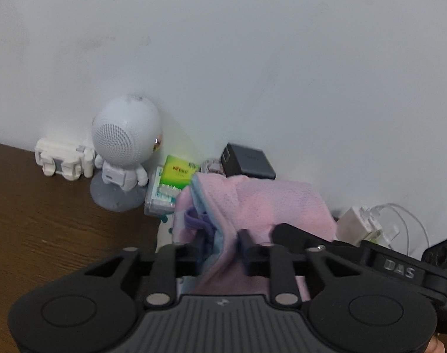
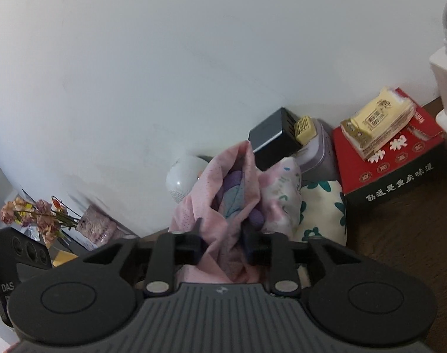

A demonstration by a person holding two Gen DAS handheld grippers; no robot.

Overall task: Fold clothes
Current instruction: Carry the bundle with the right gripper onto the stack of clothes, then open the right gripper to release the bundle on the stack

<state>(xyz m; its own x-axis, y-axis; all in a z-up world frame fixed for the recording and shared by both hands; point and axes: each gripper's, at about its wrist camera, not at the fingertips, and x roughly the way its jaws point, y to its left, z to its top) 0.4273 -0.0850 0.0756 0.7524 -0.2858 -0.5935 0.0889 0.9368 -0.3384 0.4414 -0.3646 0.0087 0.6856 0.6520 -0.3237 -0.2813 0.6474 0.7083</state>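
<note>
A pink mesh garment [image 1: 261, 203] with light blue and purple trim is held up off the brown table. My left gripper [image 1: 222, 242] is shut on a bunched edge of it. In the right wrist view the same pink garment [image 2: 223, 206] hangs bunched, and my right gripper [image 2: 223, 238] is shut on it. The right gripper's black body [image 1: 400, 264] shows at the right of the left wrist view, close beside the left one. The cloth below the fingers is hidden.
Along the white wall stand a white astronaut speaker [image 1: 124, 147], a green box [image 1: 179, 173], a dark charger block [image 1: 247, 161] and a white adapter [image 1: 358, 223]. On the right are a red box [image 2: 394, 158] with tissues, floral cloths [image 2: 320, 206], and dried flowers [image 2: 35, 214].
</note>
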